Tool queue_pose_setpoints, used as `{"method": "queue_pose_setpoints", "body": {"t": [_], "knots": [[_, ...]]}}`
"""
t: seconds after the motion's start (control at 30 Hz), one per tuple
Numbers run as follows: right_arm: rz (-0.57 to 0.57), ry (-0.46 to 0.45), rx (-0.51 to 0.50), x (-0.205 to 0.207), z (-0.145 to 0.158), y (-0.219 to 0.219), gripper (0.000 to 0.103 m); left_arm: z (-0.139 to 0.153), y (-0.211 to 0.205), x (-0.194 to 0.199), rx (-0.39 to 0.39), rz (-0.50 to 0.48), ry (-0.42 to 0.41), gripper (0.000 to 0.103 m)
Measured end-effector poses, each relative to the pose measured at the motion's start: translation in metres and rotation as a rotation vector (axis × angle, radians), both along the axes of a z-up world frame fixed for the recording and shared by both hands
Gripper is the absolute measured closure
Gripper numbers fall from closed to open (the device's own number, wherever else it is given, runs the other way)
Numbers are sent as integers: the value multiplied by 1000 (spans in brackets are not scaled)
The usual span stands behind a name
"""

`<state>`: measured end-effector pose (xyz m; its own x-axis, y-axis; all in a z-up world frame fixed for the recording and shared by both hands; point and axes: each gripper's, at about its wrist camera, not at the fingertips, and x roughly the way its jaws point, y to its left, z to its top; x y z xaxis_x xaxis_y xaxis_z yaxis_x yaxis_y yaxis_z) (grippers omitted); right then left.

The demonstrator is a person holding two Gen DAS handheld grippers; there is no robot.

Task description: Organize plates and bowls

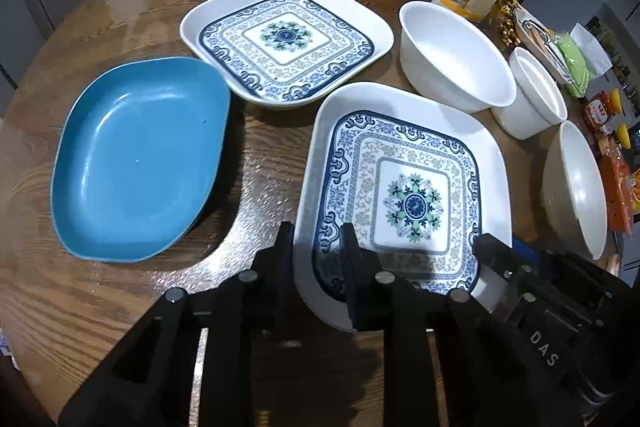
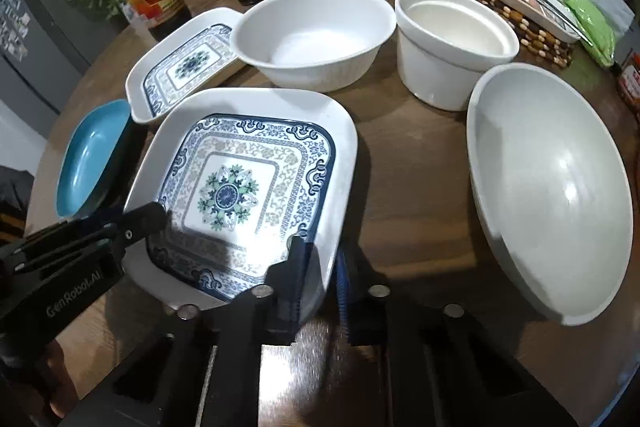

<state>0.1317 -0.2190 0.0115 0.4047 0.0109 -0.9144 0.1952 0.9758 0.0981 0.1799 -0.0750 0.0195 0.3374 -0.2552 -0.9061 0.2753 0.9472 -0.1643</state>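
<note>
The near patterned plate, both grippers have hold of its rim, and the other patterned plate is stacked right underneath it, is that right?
Not quite. Both the left gripper and the right gripper do clamp the rim of the near patterned plate, but the other patterned plate is not beneath it. It sits apart on the wooden table, farther back near the bottles, as the left wrist view shows.

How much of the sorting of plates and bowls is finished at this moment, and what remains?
Done: nothing looks stacked yet, though something dark under the blue plate may be a second plate. In hand: the left gripper and the right gripper both clamp the near rim of the nearer patterned plate. Left: the farther patterned plate and three white bowls stand apart on the table.
</note>
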Motion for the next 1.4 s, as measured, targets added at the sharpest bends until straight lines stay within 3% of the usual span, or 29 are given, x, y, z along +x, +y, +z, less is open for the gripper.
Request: {"method": "queue_pose_setpoints", "body": {"t": [0.07, 0.23, 0.47, 0.57, 0.63, 0.67, 0.7, 0.73, 0.8, 0.97, 1.1, 1.4], "knots": [[27, -9, 0, -11, 5, 4, 91, 1, 4, -5, -1, 19, -10, 90], [122, -23, 18, -33, 18, 25, 91, 21, 22, -48, 37, 37, -104, 89], [298, 13, 84, -52, 11, 69, 90, 23, 73, -105, 60, 164, -101, 89], [347, 50, 98, -55, 3, 81, 88, 15, 84, -120, 69, 206, -58, 84], [373, 60, 122, -56, 3, 84, 82, 9, 93, -123, 42, 238, -24, 69], [374, 54, 125, -57, 4, 83, 73, 8, 96, -125, 38, 256, -21, 63], [373, 47, 131, -57, 6, 83, 64, 8, 99, -128, 42, 278, -29, 47], [369, 40, 136, -57, 8, 81, 61, 11, 104, -130, 50, 302, -45, 34], [348, 22, 167, -52, 13, 70, 59, 20, 112, -131, 48, 335, -83, 33], [250, 5, 233, -47, 27, 41, 59, 47, 119, -109, 49, 350, -145, 33], [176, -41, 269, -29, 44, 25, 59, 72, 115, -77, 16, 285, -196, 33], [27, -116, 295, 17, 56, 13, 52, 92, 100, 10, -11, 186, -189, 28]]}}
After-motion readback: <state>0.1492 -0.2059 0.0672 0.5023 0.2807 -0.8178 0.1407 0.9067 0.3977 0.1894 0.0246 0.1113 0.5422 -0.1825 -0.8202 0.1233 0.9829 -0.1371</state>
